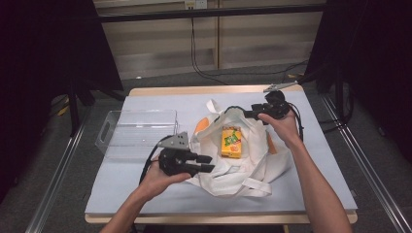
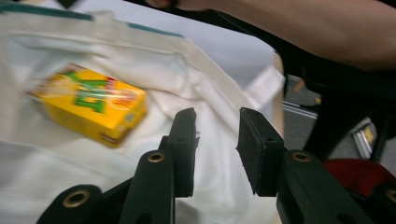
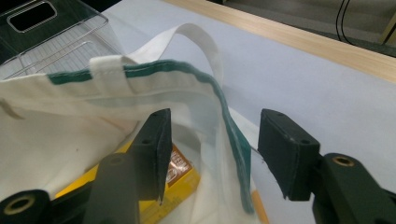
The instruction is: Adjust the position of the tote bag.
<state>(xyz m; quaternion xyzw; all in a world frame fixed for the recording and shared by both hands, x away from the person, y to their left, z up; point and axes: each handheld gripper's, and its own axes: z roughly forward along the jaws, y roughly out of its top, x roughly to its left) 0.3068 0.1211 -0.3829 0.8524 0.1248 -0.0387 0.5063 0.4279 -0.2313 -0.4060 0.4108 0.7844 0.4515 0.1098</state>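
One yellow carton (image 1: 231, 141) lies inside the tote bag (image 1: 228, 172) at frame centre. My right gripper (image 3: 212, 154) straddles its green-trimmed rim unclenched; my left gripper (image 2: 217, 140) hovers parted, holding nothing.

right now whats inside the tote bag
A yellow box lies in the open tote bag. Something orange shows at the bag's left edge; folds of cloth cover the rest of it.

Clear rectangular plastic bin with cut-out handle (image 1: 131, 132) on pale blue table cover (image 1: 145, 184); light wooden table edge (image 1: 194, 91) behind; black cables (image 1: 204, 63) on grey floor.
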